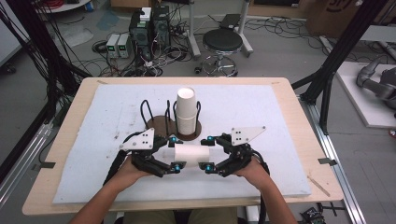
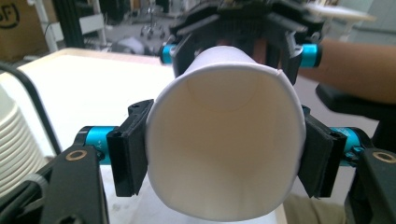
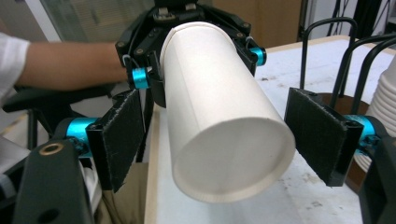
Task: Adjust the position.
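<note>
The white paper cup (image 1: 188,154) lies sideways above the worktop (image 1: 93,121), at six o'clock from the cup stack (image 1: 186,110), pinched at its mouth by the left gripper (image 1: 173,154) while the right gripper (image 1: 208,152) fingers stand wide around its base, so that hard squeeze could crumple the rim.

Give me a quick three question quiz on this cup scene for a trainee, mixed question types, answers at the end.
1. Which gripper clamps the cup? A) left gripper B) right gripper C) both
2. True or false: the cup's open mouth faces the right gripper.
3. Fill in: in the high view, the stack stands in the holder's ___ slot.

Key
1. A: the left pads squeeze the rim, while the right gripper's pads stand clear of the cup.
2. False: its base faces the right gripper.
3. right
</note>
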`<state>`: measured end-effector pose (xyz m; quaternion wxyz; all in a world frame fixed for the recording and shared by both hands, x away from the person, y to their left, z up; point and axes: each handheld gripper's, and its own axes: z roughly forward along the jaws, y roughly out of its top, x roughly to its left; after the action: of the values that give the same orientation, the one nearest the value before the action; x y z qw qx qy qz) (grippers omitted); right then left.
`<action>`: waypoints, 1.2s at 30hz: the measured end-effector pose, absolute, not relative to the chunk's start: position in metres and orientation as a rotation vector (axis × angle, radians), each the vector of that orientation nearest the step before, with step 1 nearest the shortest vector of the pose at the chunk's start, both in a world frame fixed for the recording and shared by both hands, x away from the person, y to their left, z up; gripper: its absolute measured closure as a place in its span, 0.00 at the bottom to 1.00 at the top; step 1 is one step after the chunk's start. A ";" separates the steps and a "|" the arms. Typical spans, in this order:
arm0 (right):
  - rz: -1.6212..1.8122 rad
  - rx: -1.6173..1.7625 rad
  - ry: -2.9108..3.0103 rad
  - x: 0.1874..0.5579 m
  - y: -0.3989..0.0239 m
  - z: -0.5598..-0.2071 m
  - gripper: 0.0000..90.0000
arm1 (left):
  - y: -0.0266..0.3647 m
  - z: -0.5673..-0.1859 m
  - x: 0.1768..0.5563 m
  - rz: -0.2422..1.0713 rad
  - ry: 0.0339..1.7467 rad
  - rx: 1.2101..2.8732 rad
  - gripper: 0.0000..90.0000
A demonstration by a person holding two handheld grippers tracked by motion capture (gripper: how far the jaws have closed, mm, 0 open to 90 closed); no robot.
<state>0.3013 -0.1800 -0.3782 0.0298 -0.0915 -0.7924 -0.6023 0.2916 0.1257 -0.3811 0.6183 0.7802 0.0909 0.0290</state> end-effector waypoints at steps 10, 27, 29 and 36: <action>-1.731 -0.262 -2.646 0.304 -0.174 -0.359 0.23 | 0.129 -0.356 0.297 0.113 0.194 1.962 0.33; -1.502 -0.158 -2.845 0.308 -0.157 -0.342 0.23 | 0.126 -0.340 0.303 0.100 0.183 2.125 0.33; -1.475 -0.145 -2.864 0.309 -0.154 -0.341 0.23 | 0.126 -0.339 0.304 0.099 0.182 2.144 0.33; -1.365 -0.092 -2.924 0.310 -0.143 -0.341 0.24 | 0.123 -0.337 0.306 0.085 0.164 2.213 0.33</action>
<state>0.3099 -0.1431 -0.3410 -0.0436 -0.0286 -0.9049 -0.4224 0.3065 0.1225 -0.3366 0.4442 0.8928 0.0660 0.0345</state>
